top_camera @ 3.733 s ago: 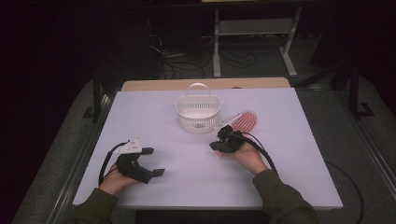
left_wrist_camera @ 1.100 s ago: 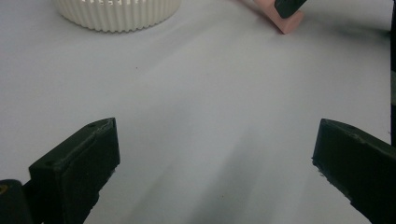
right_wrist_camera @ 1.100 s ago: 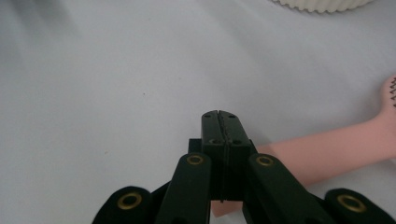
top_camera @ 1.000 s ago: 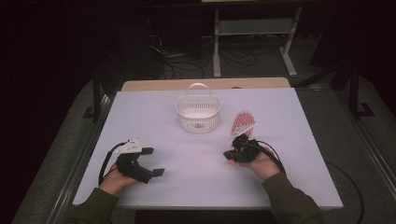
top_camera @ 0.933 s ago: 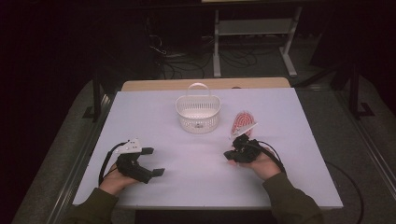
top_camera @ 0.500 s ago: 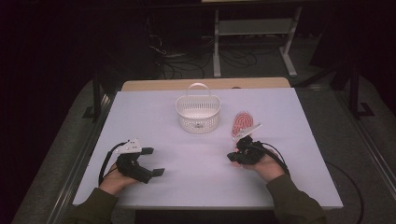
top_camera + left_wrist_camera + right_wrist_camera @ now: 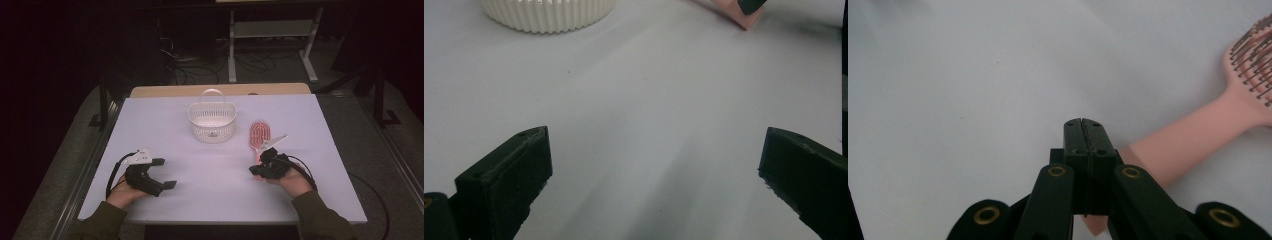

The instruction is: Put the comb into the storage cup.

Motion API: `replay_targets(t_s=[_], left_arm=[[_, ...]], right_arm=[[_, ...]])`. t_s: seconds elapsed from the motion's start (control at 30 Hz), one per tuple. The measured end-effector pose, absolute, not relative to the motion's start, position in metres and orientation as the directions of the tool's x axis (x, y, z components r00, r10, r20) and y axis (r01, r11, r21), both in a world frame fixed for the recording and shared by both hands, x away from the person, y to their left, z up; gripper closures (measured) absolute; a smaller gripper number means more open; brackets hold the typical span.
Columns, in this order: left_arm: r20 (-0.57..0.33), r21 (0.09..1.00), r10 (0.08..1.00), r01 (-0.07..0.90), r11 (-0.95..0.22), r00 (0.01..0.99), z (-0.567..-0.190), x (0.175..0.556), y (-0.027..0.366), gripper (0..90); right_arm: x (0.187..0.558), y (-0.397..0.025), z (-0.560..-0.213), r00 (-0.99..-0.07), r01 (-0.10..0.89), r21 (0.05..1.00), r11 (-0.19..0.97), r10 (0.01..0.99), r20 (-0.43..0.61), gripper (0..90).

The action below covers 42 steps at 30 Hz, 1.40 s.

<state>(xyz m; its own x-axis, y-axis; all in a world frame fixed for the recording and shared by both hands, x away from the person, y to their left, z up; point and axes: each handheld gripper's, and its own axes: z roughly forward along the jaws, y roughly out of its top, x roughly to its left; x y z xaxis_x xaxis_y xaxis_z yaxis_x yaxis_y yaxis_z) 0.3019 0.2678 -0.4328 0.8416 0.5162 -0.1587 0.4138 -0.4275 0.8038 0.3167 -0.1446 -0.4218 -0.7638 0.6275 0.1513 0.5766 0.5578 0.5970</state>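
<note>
A pink hairbrush (image 7: 260, 132) lies bristles up on the white table (image 7: 320, 125), right of a white ribbed basket (image 7: 212, 120). My right gripper (image 7: 255, 170) rests at the near end of the brush's handle. In the right gripper view its jaws (image 7: 1083, 130) are pressed together with nothing between them, and the pink handle (image 7: 1198, 130) runs under them to the right. My left gripper (image 7: 165, 173) sits at the near left of the table, jaws wide apart (image 7: 656, 150) over bare tabletop. Ahead of it are the basket (image 7: 549, 12) and the handle's end (image 7: 744, 17).
The basket has an upright loop handle and looks empty. A wooden strip (image 7: 220, 90) borders the table's far edge. Beyond it the floor is dark, with cables and a metal stand (image 7: 270, 30).
My right hand has drawn back toward the near right of the table. Since the earliest frame, the brush has turned from slanting to nearly straight. My left gripper has stayed still.
</note>
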Motion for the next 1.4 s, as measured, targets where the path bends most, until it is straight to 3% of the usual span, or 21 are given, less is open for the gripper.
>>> replay_targets(t_s=[1.4], left_arm=[[-0.160, 0.804, 0.516, 0.415, -0.426, 0.841, -0.433, 0.302, 0.267, 0.3]], right_arm=[[0.306, -0.196, -0.430, -0.690, 0.640, 0.545, 0.541, 0.717, 0.099, 89.3]])
